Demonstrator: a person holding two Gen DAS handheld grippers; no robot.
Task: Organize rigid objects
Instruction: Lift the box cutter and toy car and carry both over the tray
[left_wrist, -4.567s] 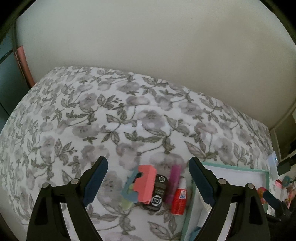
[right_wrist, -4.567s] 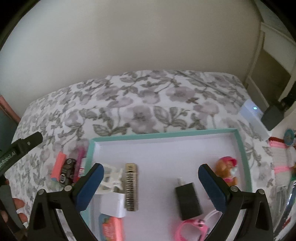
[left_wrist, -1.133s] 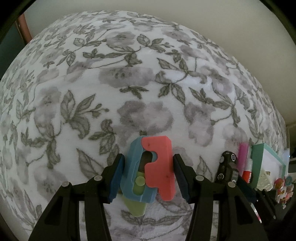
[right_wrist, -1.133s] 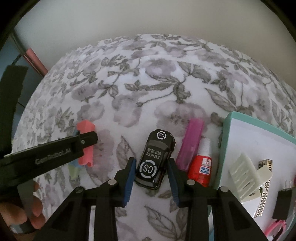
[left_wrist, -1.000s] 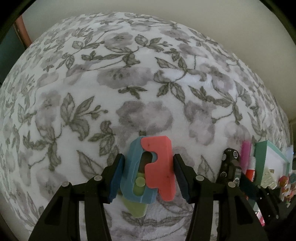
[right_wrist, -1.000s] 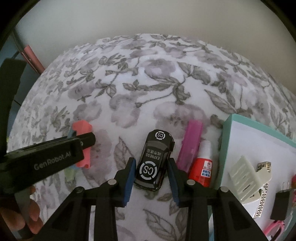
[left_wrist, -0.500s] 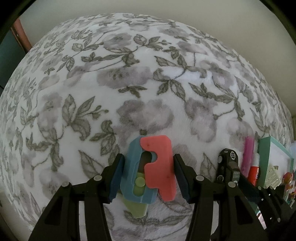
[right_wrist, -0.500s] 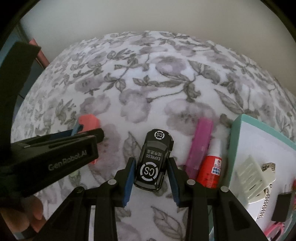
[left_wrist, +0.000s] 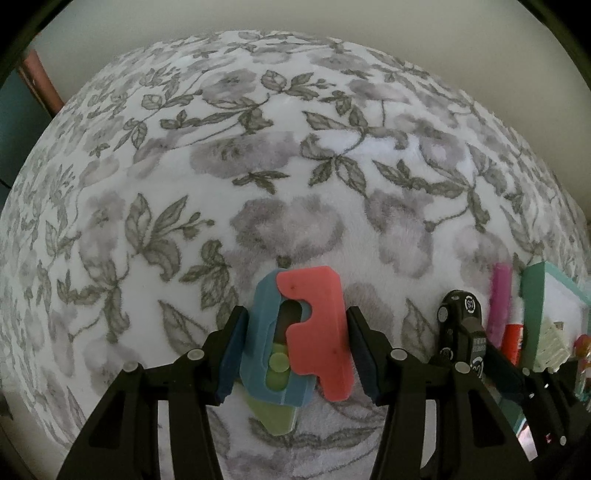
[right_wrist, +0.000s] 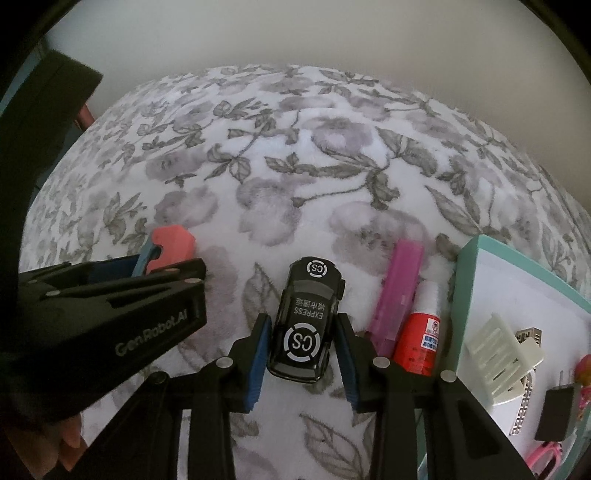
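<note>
On a flowered blanket (left_wrist: 258, 177), the left gripper (left_wrist: 293, 354) clamps a fanned stack of flat plastic clips (left_wrist: 295, 336), coral over blue over green, while to its right the right gripper (right_wrist: 300, 354) pinches a black toy car (right_wrist: 304, 325) by its sides. Both look light, stiff and smooth; the stack may splay unless squeezed across its flat edges. Farther right, a pink tube (right_wrist: 400, 291), red bottle (right_wrist: 419, 332) and teal tray (right_wrist: 476, 266) are partly cut off, and the green clip is mostly hidden.
</note>
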